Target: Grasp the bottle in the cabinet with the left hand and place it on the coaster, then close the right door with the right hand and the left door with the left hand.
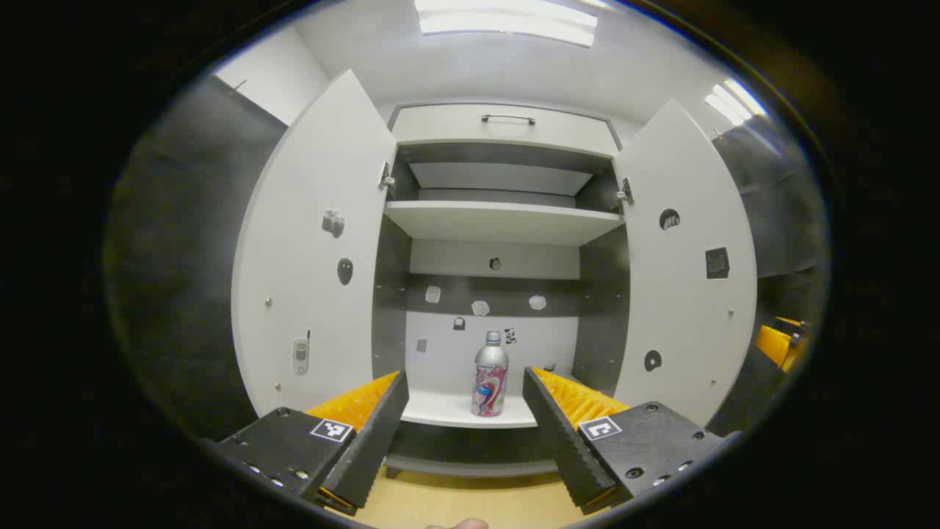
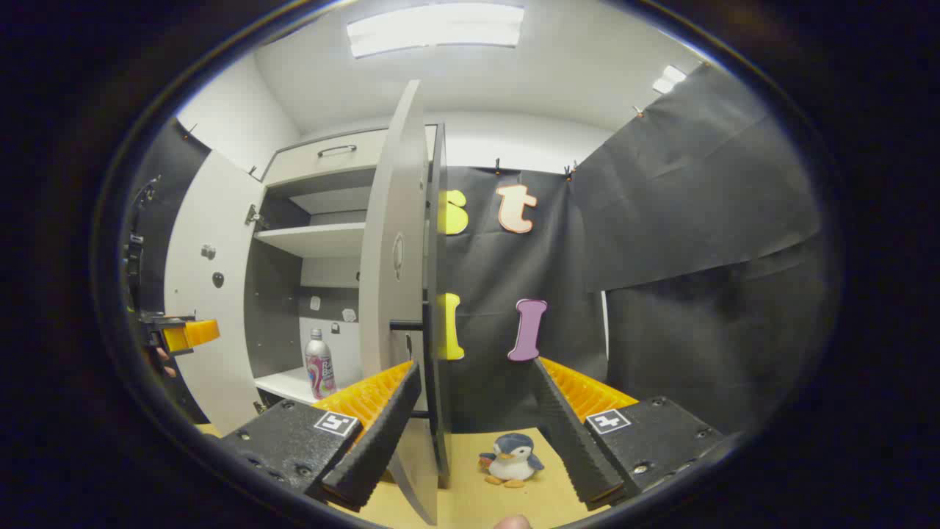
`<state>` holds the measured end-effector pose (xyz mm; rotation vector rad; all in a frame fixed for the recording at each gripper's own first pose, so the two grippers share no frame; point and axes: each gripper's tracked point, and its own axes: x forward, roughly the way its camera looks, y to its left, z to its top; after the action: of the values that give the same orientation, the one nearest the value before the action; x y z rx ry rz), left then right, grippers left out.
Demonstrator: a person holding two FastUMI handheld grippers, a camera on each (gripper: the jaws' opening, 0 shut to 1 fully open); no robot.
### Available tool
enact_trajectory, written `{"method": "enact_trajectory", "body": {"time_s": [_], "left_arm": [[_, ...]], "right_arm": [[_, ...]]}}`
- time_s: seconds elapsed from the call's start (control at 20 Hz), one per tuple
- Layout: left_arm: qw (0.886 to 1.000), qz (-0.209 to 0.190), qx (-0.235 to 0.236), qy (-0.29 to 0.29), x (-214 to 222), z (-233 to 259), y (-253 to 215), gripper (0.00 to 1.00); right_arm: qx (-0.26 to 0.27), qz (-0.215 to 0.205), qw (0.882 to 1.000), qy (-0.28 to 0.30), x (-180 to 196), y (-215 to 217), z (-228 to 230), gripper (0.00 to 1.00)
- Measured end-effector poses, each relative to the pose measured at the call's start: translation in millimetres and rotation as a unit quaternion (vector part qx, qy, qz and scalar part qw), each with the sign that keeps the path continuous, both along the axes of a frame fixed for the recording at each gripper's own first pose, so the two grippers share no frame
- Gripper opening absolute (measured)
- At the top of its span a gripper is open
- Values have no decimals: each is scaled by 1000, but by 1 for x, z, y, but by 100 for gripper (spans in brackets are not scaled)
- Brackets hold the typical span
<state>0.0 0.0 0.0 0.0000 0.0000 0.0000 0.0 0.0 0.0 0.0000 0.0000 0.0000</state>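
A silver bottle [image 1: 490, 378] with a pink label stands upright on the bottom shelf [image 1: 440, 410] of the white cabinet, both doors swung wide. My left gripper [image 1: 465, 393] is open in front of the cabinet, short of the bottle, which shows in the gap between the fingers. In the right gripper view the bottle [image 2: 319, 366] stands far left inside the cabinet. My right gripper [image 2: 474, 386] is open, with the edge of the right door [image 2: 400, 272] just ahead of its left finger. The left gripper [image 2: 189, 334] shows at the far left there, held by a hand.
The left door [image 1: 308, 257] and right door [image 1: 687, 272] flank the opening. An upper shelf [image 1: 499, 220] and a drawer [image 1: 507, 125] sit above. A small penguin toy [image 2: 512, 458] stands on the wooden floor by the black cloth wall. The right gripper [image 1: 780, 344] shows past the right door.
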Motion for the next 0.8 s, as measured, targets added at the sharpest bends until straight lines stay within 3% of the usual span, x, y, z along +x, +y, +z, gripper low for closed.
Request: {"method": "enact_trajectory", "body": {"time_s": [0.05, 0.1, 0.8], "left_arm": [[1000, 0, -2, 0, 1, 0, 2, 96], [1000, -5, -4, 1, 2, 0, 2, 100], [999, -43, -8, 6, 30, -6, 1, 100]], "right_arm": [[0, -2, 1000, 0, 0, 4, 1, 98], [0, -2, 1000, 0, -1, 5, 1, 98], [-8, -33, 999, 0, -15, 15, 9, 98]]}}
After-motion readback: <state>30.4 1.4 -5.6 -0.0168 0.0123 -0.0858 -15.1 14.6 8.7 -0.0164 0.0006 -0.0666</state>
